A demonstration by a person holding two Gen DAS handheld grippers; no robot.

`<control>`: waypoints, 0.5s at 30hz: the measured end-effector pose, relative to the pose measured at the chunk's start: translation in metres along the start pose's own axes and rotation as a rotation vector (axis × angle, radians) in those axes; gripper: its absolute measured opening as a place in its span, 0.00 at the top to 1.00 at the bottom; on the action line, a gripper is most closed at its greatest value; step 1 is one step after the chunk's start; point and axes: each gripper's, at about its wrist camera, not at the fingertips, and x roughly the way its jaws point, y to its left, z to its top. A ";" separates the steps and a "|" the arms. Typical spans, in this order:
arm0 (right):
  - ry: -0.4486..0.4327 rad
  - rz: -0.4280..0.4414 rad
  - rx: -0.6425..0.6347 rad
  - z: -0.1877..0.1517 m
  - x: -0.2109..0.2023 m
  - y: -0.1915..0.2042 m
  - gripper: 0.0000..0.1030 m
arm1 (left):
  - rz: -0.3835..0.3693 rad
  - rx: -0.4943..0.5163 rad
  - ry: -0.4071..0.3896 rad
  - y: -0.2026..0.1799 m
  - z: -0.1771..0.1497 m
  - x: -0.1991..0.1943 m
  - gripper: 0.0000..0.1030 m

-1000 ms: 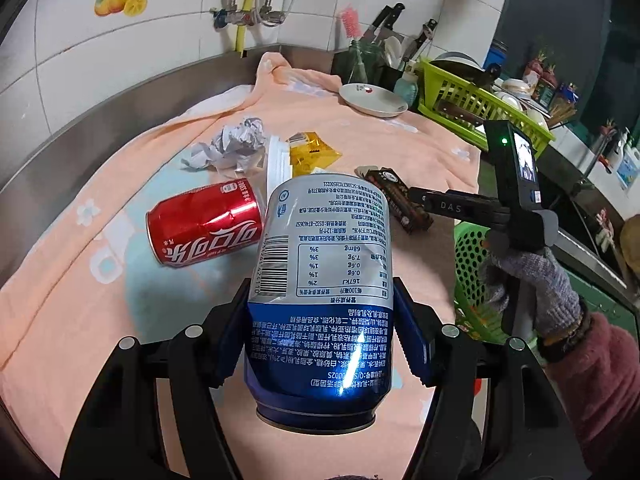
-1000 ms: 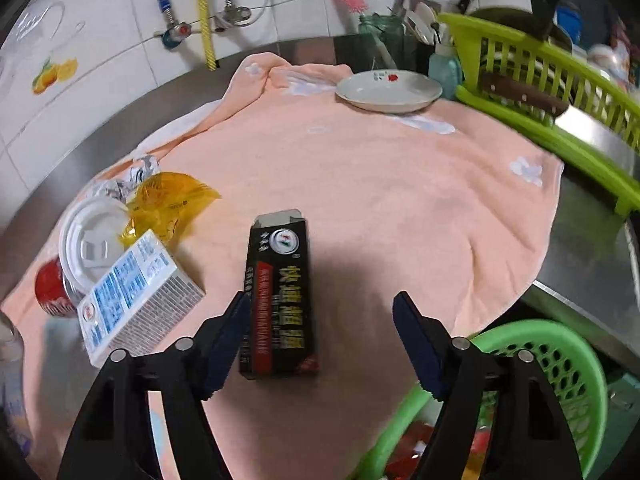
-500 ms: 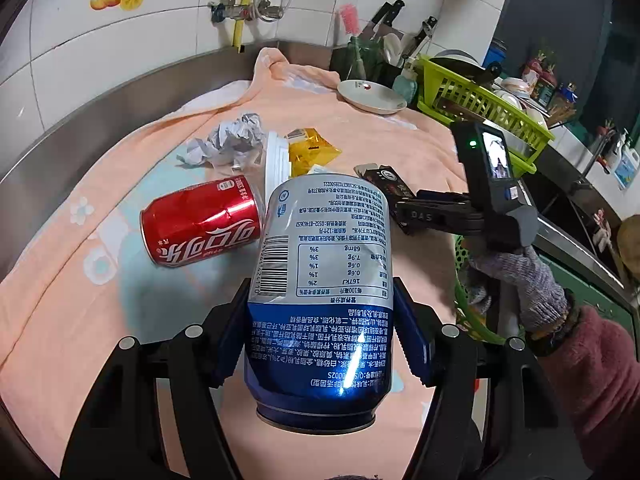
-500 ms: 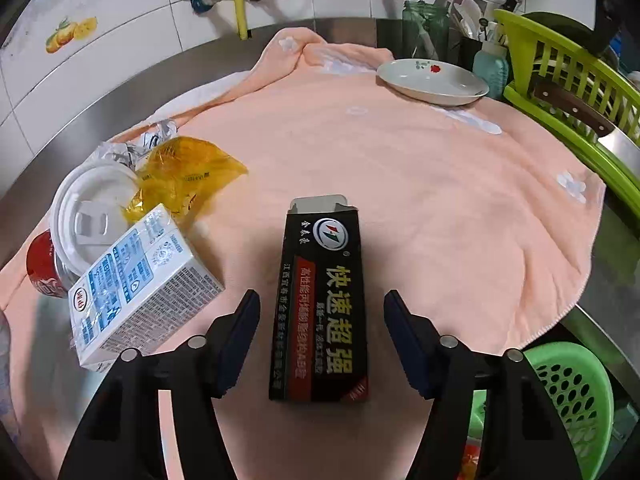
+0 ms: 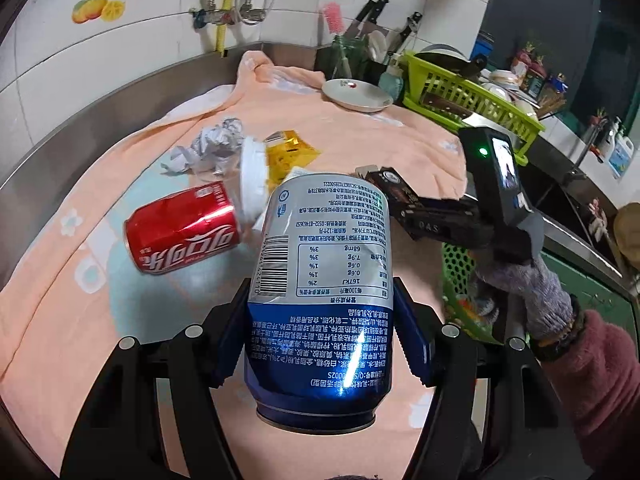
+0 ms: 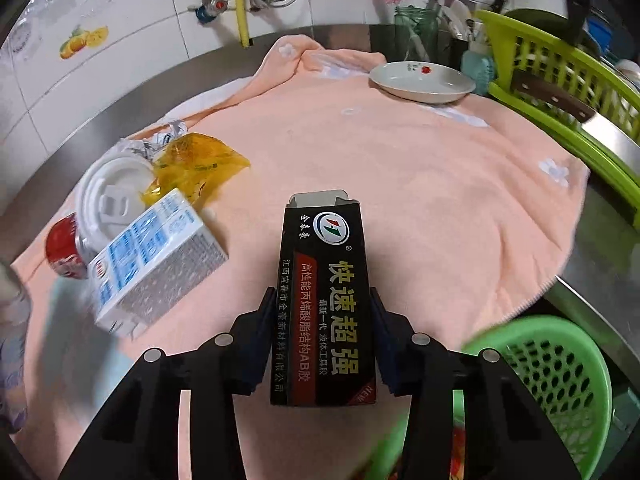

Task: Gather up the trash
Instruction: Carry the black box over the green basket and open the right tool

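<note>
Right tool (image 6: 320, 340) jaws just closing, now pinching black glue box (image 6: 324, 300) by long sides, near end. Box: light, thin card, squashes easy, so soft squeeze. Green basket (image 6: 560, 380) just right of tool. Left tool (image 5: 320, 332) holds blue can (image 5: 320, 300) round middle: light, slippery, dents.

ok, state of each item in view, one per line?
blue can: clamped in left claw
black box: top flap open, right claw just closed on it
red can: lying on towel
white carton: lying tilted
plate: empty
</note>
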 end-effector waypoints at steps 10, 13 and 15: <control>0.001 -0.103 0.038 -0.068 -0.076 -0.070 0.58 | -0.079 0.075 -0.014 -0.050 0.011 0.003 0.37; 0.018 -0.154 0.066 -0.088 -0.084 -0.096 0.58 | -0.108 0.097 -0.014 -0.069 0.014 0.007 0.37; 0.037 -0.168 0.108 -0.102 -0.087 -0.117 0.58 | -0.132 0.119 -0.009 -0.086 0.017 0.012 0.37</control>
